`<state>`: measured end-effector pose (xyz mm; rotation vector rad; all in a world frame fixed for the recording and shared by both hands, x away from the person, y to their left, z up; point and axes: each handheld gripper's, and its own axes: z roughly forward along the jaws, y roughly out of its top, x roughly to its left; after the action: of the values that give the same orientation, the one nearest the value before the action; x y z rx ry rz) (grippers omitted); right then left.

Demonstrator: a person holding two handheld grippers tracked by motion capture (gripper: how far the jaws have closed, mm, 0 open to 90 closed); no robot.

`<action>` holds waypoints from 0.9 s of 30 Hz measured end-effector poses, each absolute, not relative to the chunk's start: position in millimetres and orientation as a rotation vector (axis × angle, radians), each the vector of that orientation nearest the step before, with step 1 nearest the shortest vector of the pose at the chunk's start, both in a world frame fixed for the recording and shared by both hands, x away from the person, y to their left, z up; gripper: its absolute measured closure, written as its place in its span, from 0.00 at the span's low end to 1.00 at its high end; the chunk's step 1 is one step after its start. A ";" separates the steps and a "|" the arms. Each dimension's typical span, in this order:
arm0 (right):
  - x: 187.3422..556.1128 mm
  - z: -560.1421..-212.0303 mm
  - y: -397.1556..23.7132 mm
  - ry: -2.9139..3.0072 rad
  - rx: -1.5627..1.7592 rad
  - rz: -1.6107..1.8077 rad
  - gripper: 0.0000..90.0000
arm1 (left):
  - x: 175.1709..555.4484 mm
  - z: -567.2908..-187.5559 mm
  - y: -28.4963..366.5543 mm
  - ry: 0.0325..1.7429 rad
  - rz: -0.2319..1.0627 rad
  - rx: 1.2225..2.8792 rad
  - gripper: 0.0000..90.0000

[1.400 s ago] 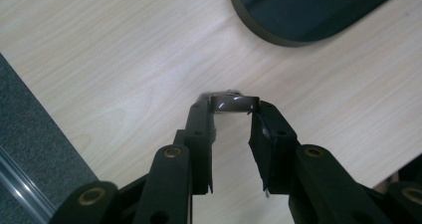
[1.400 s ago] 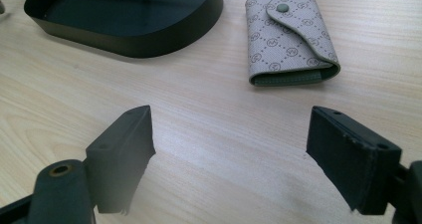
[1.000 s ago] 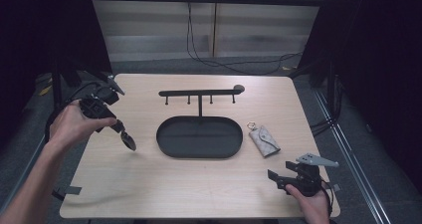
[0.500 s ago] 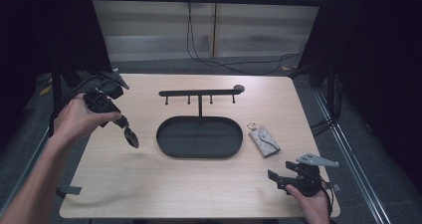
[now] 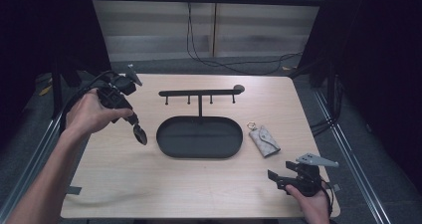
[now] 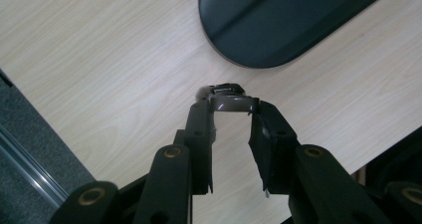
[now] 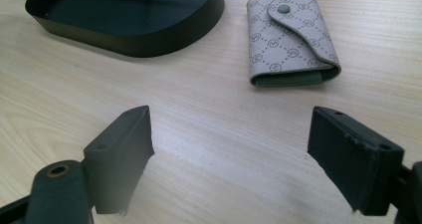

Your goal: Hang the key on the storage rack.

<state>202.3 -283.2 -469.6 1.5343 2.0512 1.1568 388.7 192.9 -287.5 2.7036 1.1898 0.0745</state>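
Fingers of the left gripper point(image 5: 139, 133), left of center, pinch a small dark brown object point(image 6: 230, 100) above the wooden table point(image 5: 149, 184), just left of the black oval tray point(image 5: 199, 137). The right gripper point(image 5: 278, 178), lower right, has its fingers spread wide near a grey key pouch point(image 5: 264, 140).

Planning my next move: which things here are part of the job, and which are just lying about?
Likely job: left gripper, shut on small brown item; black tray with hook rack; key pouch; right gripper, open.
Lying about: floor cables; tape scrap.
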 end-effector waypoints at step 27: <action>202.7 -469.9 -283.9 2.058 1.542 1.171 0.20 | 418.0 -297.3 131.8 1.171 0.005 2.755 0.79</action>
<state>202.7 -283.9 -469.9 1.5420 2.0576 1.1714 418.0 131.8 -297.3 2.7554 1.1710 0.0051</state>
